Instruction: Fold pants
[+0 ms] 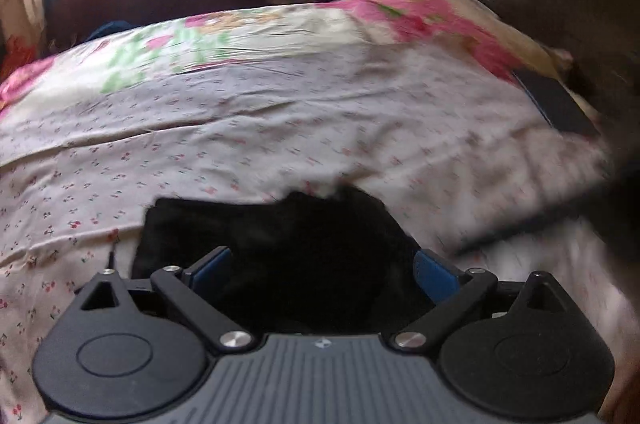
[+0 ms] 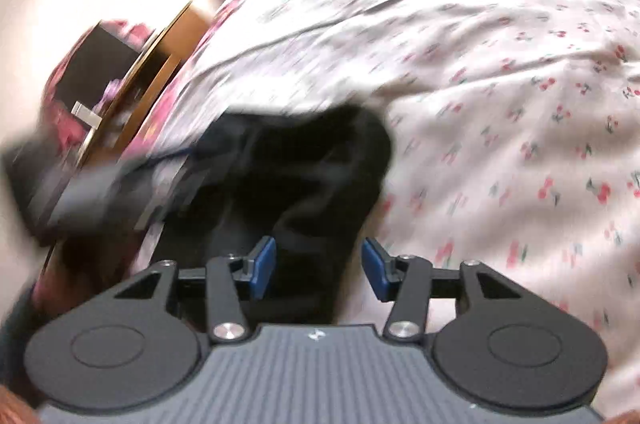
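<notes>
Both tongs, left [image 1: 322, 270] and right [image 2: 318, 272], released above crumpled black pants [image 2: 304, 164], frame centre, on cherry-print bed [image 1: 280, 128].

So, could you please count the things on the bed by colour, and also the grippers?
Black: 1, the crumpled black fabric pants on the white cherry-print bed sheet
Dark, flat and rectangular: 1, a dark flat object near the bed's far right edge
Pink floral: 1, the pink floral blanket
Grippers: 2, left gripper and right gripper, both open
Total: 5
</notes>
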Demonstrator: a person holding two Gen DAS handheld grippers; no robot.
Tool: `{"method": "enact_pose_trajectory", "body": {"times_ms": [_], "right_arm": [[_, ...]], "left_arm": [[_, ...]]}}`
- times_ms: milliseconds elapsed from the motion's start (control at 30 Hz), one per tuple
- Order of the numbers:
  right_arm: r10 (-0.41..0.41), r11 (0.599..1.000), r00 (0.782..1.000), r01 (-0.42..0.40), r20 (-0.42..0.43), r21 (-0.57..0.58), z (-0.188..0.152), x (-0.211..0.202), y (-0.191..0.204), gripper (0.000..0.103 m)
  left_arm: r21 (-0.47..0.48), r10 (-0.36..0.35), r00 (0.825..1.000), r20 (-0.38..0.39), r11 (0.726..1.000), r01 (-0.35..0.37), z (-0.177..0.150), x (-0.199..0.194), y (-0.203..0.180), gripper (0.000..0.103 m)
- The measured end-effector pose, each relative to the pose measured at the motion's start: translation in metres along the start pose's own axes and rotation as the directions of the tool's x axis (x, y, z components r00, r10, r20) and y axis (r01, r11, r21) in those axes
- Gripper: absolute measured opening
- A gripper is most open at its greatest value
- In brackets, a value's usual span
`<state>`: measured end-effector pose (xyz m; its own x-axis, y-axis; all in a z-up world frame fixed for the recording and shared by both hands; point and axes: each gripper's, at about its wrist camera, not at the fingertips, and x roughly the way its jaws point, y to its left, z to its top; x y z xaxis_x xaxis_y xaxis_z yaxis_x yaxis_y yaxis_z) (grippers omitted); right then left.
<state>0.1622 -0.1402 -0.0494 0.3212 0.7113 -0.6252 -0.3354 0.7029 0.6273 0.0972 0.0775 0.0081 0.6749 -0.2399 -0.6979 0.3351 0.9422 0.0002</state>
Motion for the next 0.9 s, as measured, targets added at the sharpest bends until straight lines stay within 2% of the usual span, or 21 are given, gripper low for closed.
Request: {"method": "enact_pose_trajectory", "body": {"times_ms": [167, 267, 367, 467, 500, 567, 633, 733, 900], "right_arm": [[-0.061, 0.993, 0.996, 0.053, -0.072, -0.106, 0.013, 0.053, 0.007, 0.05], [-0.019, 1.0, 0.996, 0.02, -0.086, 0.003, 0.023, 0.066, -0.004, 0.05], [0.035, 0.995, 0.997, -0.029, -0.064, 0.094, 0.036, 0.068, -0.016, 0.05], [0.04, 0.998, 0.997, -0.037, -0.066, 0.047, 0.042, 0.069, -0.01, 0.05], [0.007, 1.0, 0.998, -0.007, -0.07, 0.007, 0.042, 0.071, -0.006, 0.047], [-0.056, 0.998, 0.994, 0.053, -0.093, -0.034, 0.043, 0.082, -0.001, 0.015], [-0.024, 0.999, 0.996, 0.026, -0.083, 0.027, 0.05, 0.079, -0.007, 0.009], [-0.015, 0.996, 0.999, 0.018, -0.041, 0.084, 0.064, 0.079, -0.016, 0.008], [-0.046, 0.992, 0.997, 0.052, -0.059, 0.115, 0.06, 0.093, -0.025, 0.01]], "left_arm": [[0.088, -0.054, 0.993, -0.103, 0.994, 0.063, -0.034, 0.015, -0.025, 0.103], [0.194, -0.006, 0.989, -0.146, 0.98, 0.034, -0.05, 0.019, -0.039, 0.103], [0.15, -0.03, 0.99, -0.135, 0.987, 0.05, -0.053, 0.01, -0.036, 0.103], [0.106, -0.046, 0.992, -0.12, 0.993, 0.059, -0.054, 0.007, -0.029, 0.103], [0.106, -0.044, 0.992, -0.118, 0.993, 0.057, -0.054, 0.007, -0.03, 0.103], [0.117, -0.042, 0.992, -0.117, 0.992, 0.056, -0.054, 0.005, -0.032, 0.103], [0.11, -0.042, 0.993, -0.114, 0.992, 0.054, -0.054, 0.003, -0.027, 0.103], [0.06, -0.06, 0.992, -0.112, 0.996, 0.067, -0.056, -0.002, -0.021, 0.103], [0.044, -0.057, 0.994, -0.093, 0.997, 0.061, -0.057, -0.004, -0.021, 0.103]]}}
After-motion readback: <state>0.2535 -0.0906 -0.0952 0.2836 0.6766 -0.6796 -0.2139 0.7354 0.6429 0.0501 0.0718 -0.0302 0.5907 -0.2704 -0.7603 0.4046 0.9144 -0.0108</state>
